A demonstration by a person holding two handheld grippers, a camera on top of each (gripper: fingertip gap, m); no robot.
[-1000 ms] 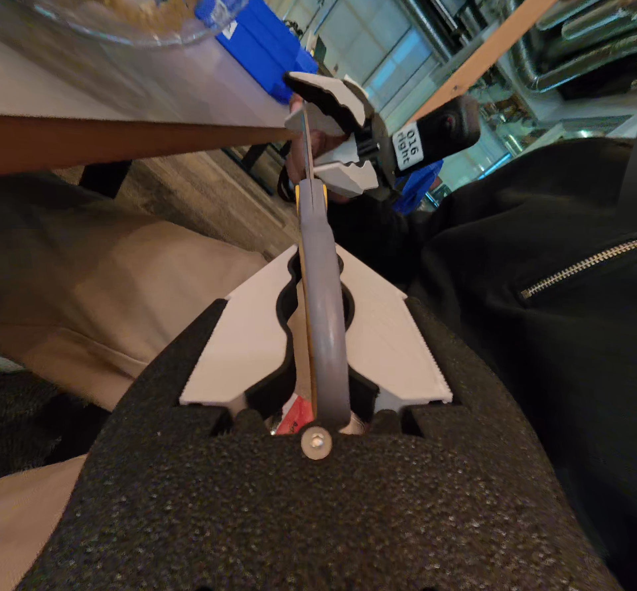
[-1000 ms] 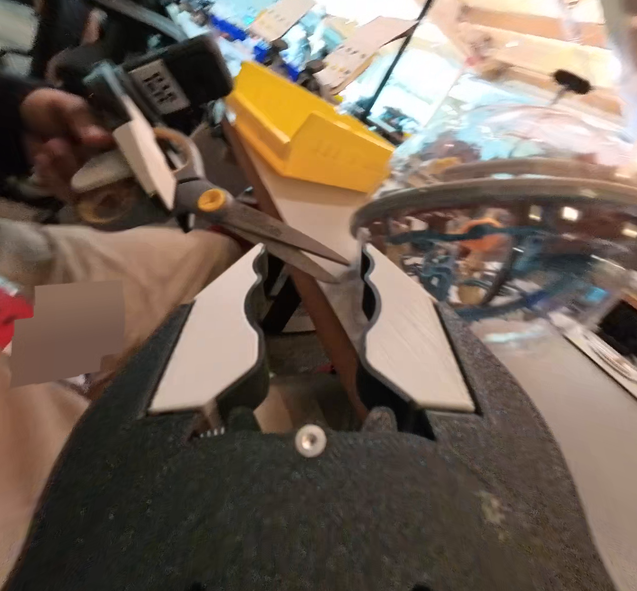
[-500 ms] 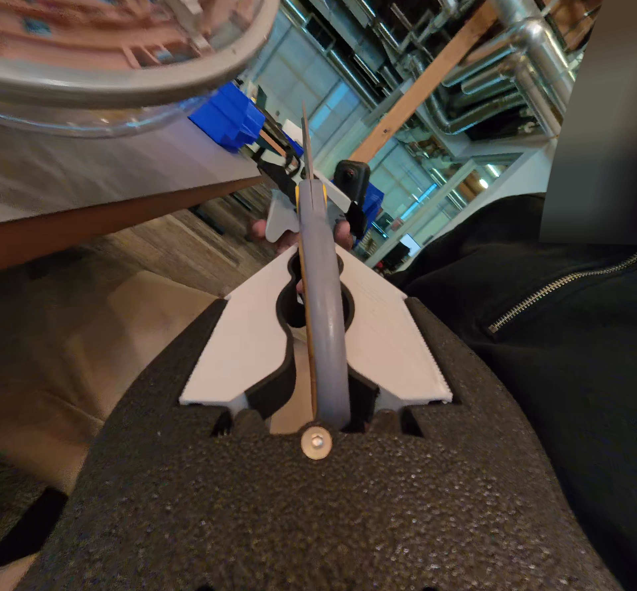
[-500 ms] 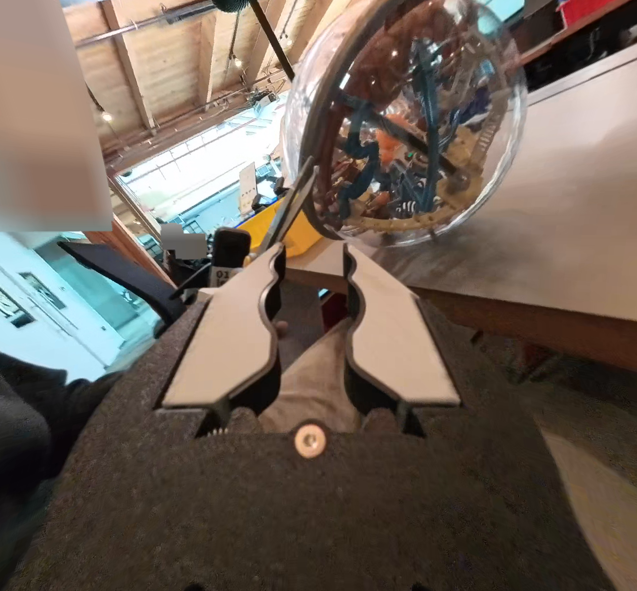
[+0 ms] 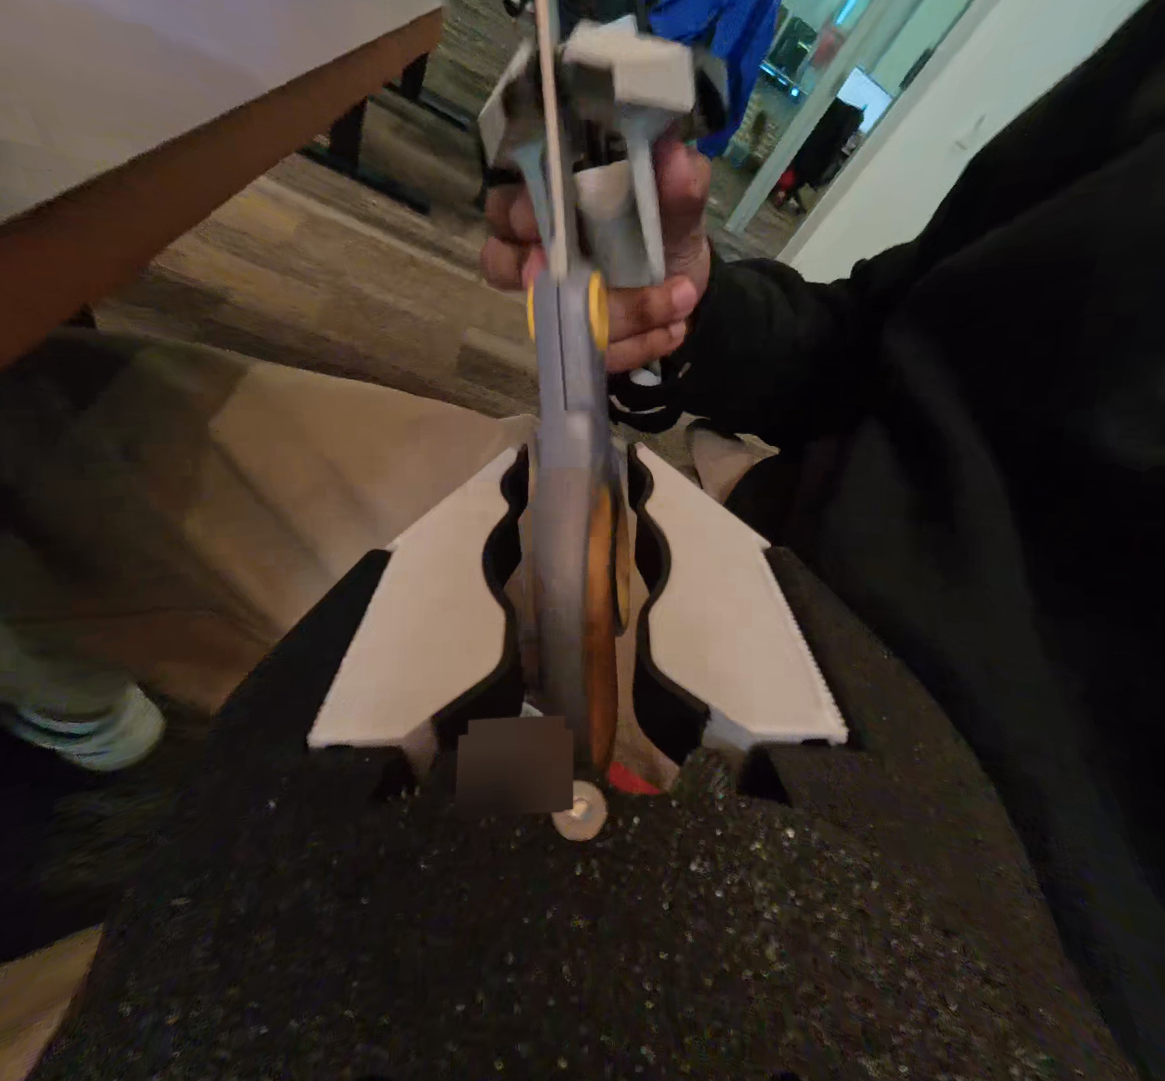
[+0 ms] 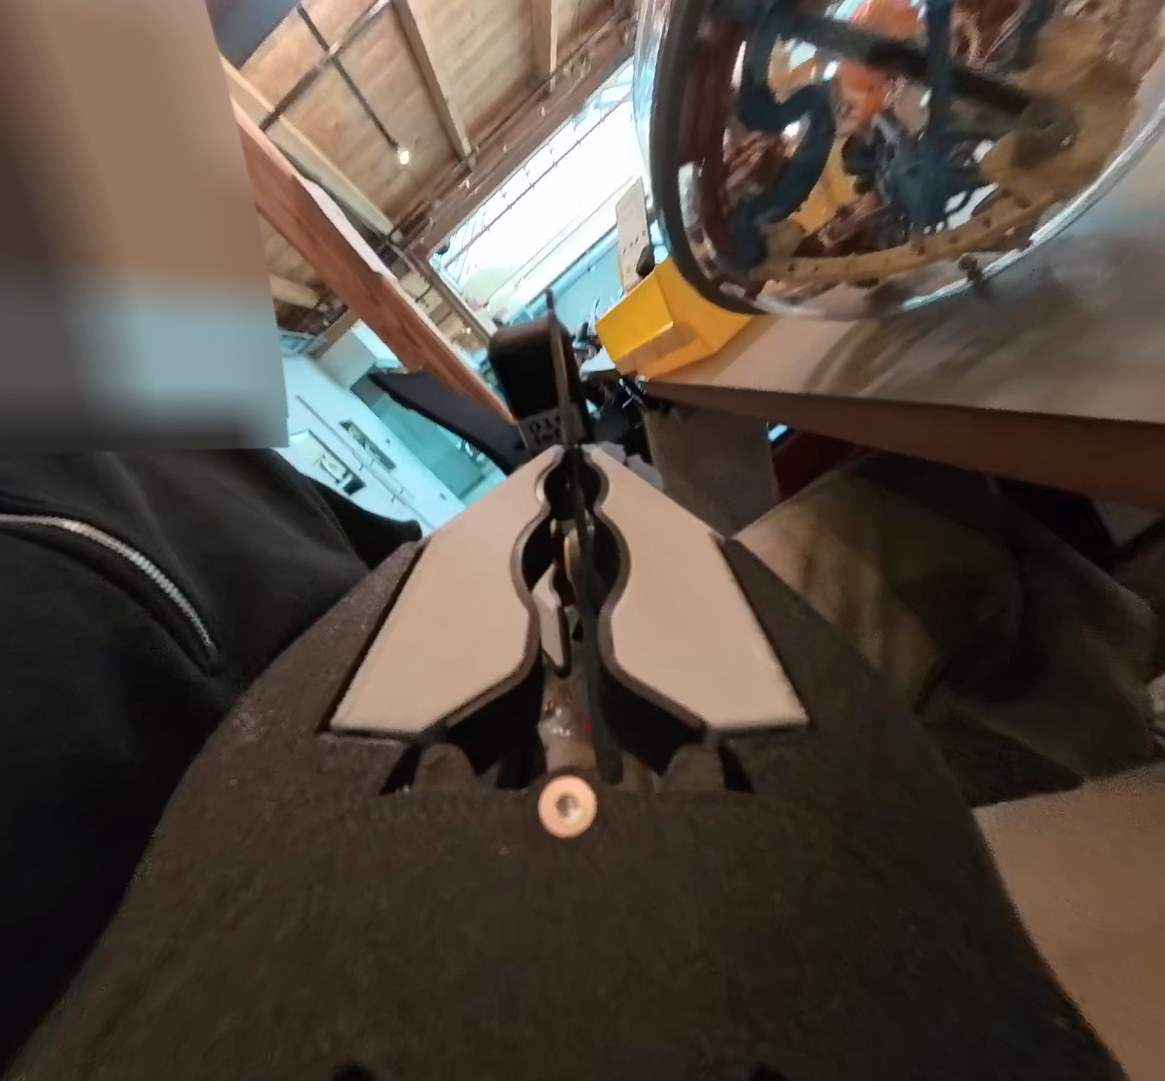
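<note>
Since half a second ago, our left gripper (image 5: 575,464) has loosened: its white fingers (image 5: 435,615) now stand apart on either side of the grey-and-orange scissors (image 5: 570,546) handle, no longer pinching it. Our right gripper (image 6: 570,464) has drawn nearly shut on the dark blades held edge-on between its tips. Nearby items: clear maze ball (image 6: 914,105) on the grey table (image 6: 945,369), yellow bin (image 6: 668,325) beside the ball, our black zipped jacket (image 6: 126,578).
</note>
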